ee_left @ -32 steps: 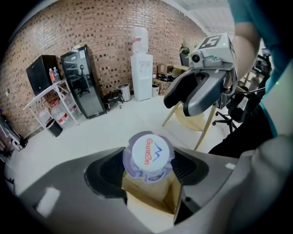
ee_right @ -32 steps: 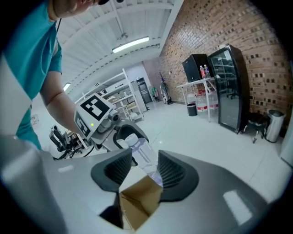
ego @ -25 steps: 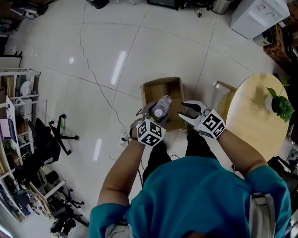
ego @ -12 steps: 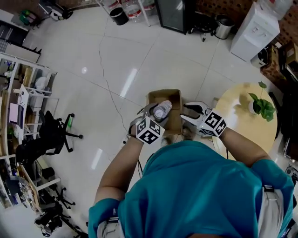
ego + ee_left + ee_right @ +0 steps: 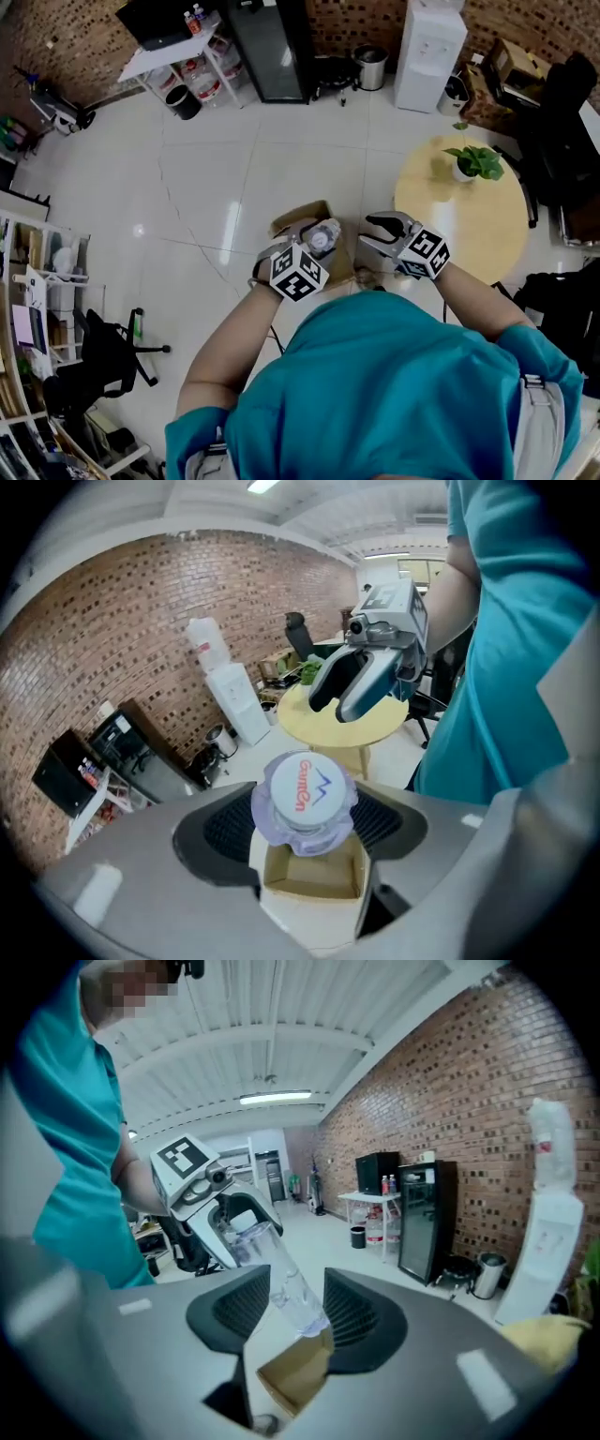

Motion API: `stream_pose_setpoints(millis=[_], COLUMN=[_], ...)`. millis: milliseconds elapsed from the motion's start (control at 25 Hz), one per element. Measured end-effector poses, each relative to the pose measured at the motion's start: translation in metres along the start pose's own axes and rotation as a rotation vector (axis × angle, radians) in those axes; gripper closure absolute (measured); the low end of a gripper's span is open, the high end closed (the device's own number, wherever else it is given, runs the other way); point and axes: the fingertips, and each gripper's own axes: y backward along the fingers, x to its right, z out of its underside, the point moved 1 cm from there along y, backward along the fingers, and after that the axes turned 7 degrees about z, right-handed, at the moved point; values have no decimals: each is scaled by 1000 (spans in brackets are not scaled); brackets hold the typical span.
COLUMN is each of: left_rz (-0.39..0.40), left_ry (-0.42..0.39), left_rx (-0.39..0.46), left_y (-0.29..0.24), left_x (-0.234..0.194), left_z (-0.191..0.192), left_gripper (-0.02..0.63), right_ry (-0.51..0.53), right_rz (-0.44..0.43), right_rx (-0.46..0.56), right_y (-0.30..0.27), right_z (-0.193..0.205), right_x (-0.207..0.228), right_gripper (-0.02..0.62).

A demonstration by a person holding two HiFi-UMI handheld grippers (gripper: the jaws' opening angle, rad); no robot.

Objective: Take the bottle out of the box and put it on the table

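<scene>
A clear plastic bottle [image 5: 325, 236] with a white cap [image 5: 305, 794] sits between the jaws of my left gripper [image 5: 314, 236], which is shut on its body. It hangs tilted, high above the open cardboard box [image 5: 298, 217] on the floor. The box [image 5: 314, 874] shows straight below the bottle in the left gripper view. My right gripper [image 5: 371, 234] is open and holds nothing, a hand's width to the right of the bottle. In the right gripper view the bottle [image 5: 281, 1283] and box [image 5: 295, 1372] appear through the gap. The round wooden table [image 5: 459, 220] stands to the right.
A potted plant [image 5: 473, 161] stands on the far side of the table. A water dispenser [image 5: 429, 42] and a black fridge [image 5: 272, 47] line the brick wall. An office chair [image 5: 103, 361] and shelves [image 5: 37, 281] are at the left.
Both grippers have risen with the bottle, so the box now lies farther below them. The head view has swung up, and the whole round table and the back wall now show.
</scene>
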Motion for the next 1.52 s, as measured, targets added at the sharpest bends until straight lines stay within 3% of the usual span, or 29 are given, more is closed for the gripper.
stream_pose_setpoints(millis=[80, 200, 520, 760, 1040, 1520], left_rz=[38, 70, 151, 202, 242, 430], left_ry=[-33, -81, -204, -185, -191, -378], left_rx=[14, 42, 74, 99, 93, 78], left_y=[36, 74, 67, 64, 7, -85], left_x=[2, 32, 93, 131, 173, 197], left_z=[-50, -89, -200, -295, -371, -455], left_gripper=[296, 296, 296, 296, 296, 295], right_ry=[-43, -72, -106, -108, -137, -247], right_rz=[66, 151, 351, 408, 509, 761], right_rx=[2, 13, 88, 82, 58, 39], right_y=[37, 91, 241, 355, 464, 542], right_z=[-50, -84, -92, -110, -79, -39], right_x=[5, -16, -2, -6, 25, 77], right_gripper=[419, 419, 419, 419, 419, 419])
